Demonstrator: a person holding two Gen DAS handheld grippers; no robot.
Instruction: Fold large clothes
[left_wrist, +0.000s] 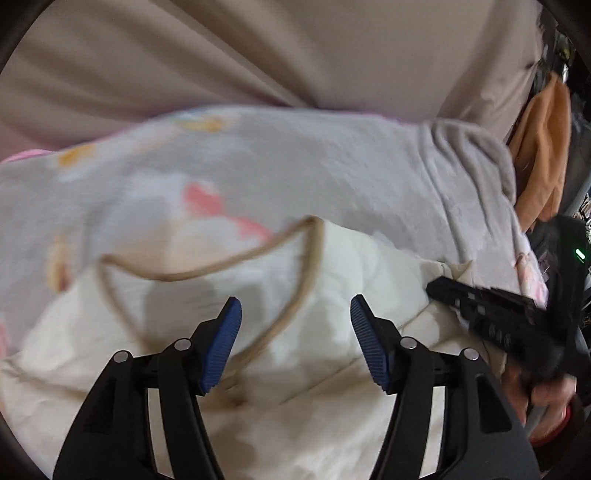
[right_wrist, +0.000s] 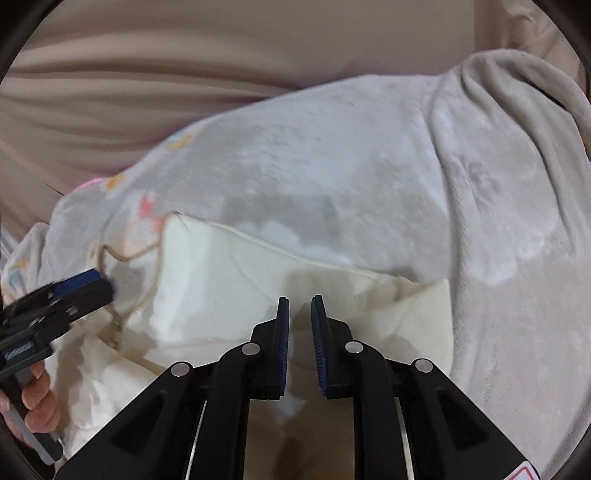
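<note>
Right wrist: cream garment (right_wrist: 229, 280) seemingly under nearly closed right claw (right_wrist: 300, 301).

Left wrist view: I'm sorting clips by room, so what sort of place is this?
Probably a bedroom or living room at home: a fleece blanket with a pastel print covers a soft surface, beige curtain-like fabric hangs behind, and orange clothing hangs at the right.
</note>
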